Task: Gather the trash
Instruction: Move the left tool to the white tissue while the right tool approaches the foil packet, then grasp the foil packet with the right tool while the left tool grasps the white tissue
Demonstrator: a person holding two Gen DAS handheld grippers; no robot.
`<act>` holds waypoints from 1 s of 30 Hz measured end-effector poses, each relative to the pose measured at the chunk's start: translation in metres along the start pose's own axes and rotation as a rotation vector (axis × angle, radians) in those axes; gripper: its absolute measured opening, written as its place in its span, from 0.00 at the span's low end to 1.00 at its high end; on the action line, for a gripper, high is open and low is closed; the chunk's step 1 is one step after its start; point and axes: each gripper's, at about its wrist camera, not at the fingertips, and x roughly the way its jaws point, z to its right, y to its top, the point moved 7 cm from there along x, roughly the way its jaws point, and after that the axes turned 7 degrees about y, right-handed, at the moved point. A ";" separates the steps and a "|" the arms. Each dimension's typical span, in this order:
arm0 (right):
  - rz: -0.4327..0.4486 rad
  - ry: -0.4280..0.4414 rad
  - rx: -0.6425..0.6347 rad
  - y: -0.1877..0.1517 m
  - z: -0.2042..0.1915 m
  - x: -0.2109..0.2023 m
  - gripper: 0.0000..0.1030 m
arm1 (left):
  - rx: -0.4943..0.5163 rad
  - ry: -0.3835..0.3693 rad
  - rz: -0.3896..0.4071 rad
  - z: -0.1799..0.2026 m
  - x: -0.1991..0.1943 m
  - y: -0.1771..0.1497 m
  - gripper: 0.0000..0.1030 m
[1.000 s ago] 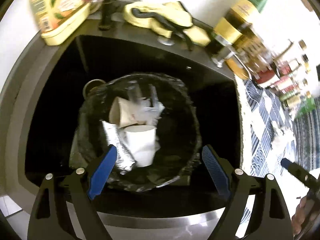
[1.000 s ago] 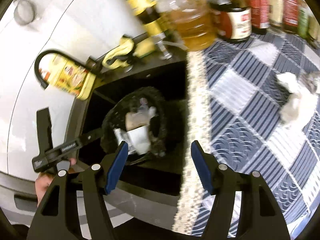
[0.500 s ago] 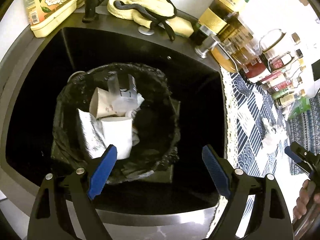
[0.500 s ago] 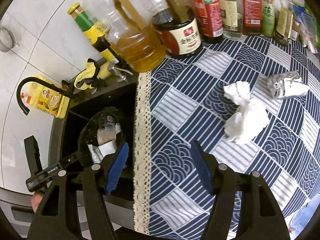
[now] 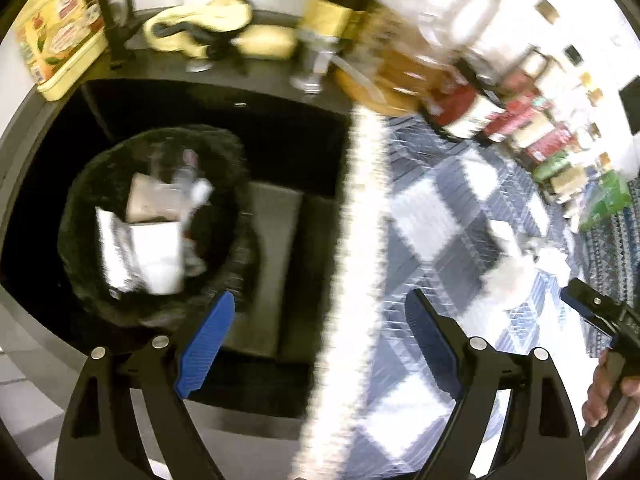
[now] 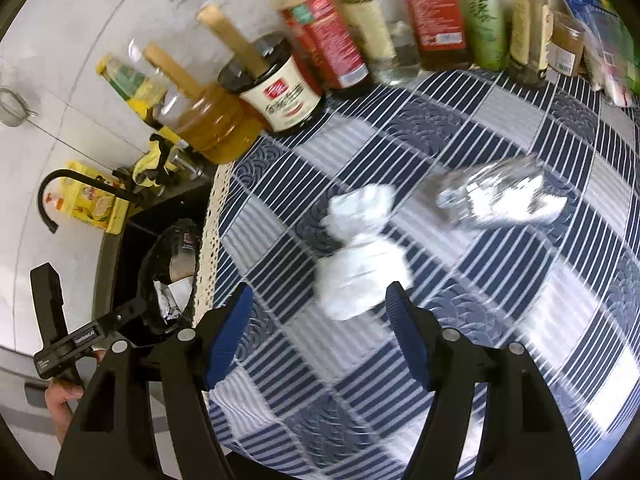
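The crumpled white tissue [image 6: 362, 258] is seen lying on the blue-and-white checked cloth of the surface [image 6: 520, 320], toward the middle and well in from the lace-trimmed left edge that borders the sink. A crushed foil wrapper [image 6: 500, 200] lies just beyond it, nearer the back edge where the bottles [image 6: 360, 40] are lined up. The tissue is judged to be very light, soft and easily compressed; it would be best taken across its bulky lower lobe, where a firm pinch should not slip. The foil is judged light, springy and somewhat slick, so its thicker middle would be the better hold.

The right gripper [image 6: 318, 336] is held just short of the tissue, its fingers opening with nothing between them. The left gripper [image 5: 320, 344] is spread wide and empty over the edge between sink and cloth, with the black-lined bin [image 5: 152, 232] of collected cups and wrappers off to its left.

Compared with a second earlier, both views have been swept from the bin toward the cloth; the tissue, then far off at the right, is now nearly between the right fingers.
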 end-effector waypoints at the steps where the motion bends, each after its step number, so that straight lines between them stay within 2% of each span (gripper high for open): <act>1: 0.006 -0.007 -0.016 0.003 0.008 -0.006 0.67 | 0.020 0.006 0.012 0.018 -0.003 -0.002 0.82; 6: 0.048 -0.062 -0.074 0.018 0.056 -0.038 0.67 | 0.039 0.021 0.011 0.075 -0.005 -0.007 0.82; 9: 0.073 -0.109 -0.148 0.030 0.086 -0.057 0.67 | 0.088 0.041 0.023 0.111 -0.006 -0.012 0.82; 12: 0.061 -0.116 -0.199 0.040 0.108 -0.063 0.69 | 0.117 0.066 0.037 0.140 -0.004 -0.018 0.82; 15: 0.047 -0.121 -0.315 0.047 0.114 -0.064 0.79 | 0.134 0.085 0.026 0.164 0.003 -0.024 0.82; 18: 0.026 -0.102 -0.482 0.051 0.105 -0.059 0.84 | 0.175 0.112 0.025 0.187 0.010 -0.028 0.82; 22: -0.046 -0.071 -0.673 0.056 0.094 -0.041 0.84 | 0.226 0.147 0.037 0.214 0.010 -0.030 0.82; 26: -0.121 -0.035 -0.765 0.059 0.093 -0.021 0.84 | 0.311 0.182 0.072 0.246 0.009 -0.033 0.82; 30: -0.196 -0.037 -0.879 0.055 0.096 -0.005 0.84 | 0.302 0.192 0.051 0.257 0.025 -0.032 0.82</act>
